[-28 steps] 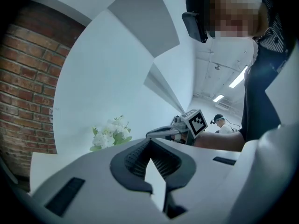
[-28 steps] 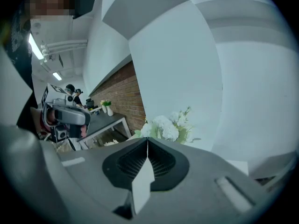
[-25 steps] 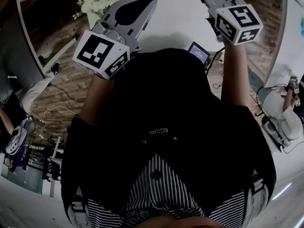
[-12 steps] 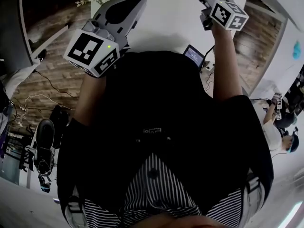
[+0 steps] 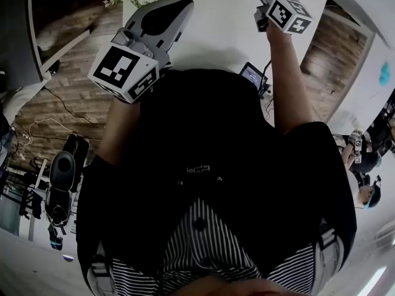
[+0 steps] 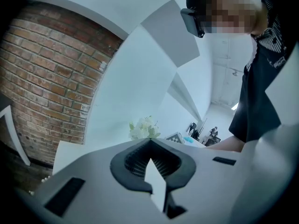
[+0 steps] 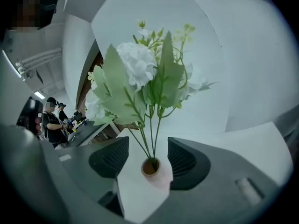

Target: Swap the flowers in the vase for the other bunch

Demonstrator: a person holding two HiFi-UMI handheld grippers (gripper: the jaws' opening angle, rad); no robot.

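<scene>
A person stands at a white table with a gripper in each hand. The right gripper is released, its jaws spread wide. A small pinkish vase stands on the table between them, and neither pad touches it. A bunch of white blooms and broad green leaves rises from the vase's mouth, its thin stems passing up through the gap between the jaws.

The left gripper is clenched on nothing, its pad tips meeting. It points toward a second bunch of white flowers further off on the table (whether that one lies flat or is propped up, I cannot tell).

So one bunch is in the vase and one is out of it, and neither gripper holds anything. If the vase's bunch is the old one, the whole swap is left: pull it out, lay it aside, bring the other over. If it is the new one, the job looks about finished.
</scene>
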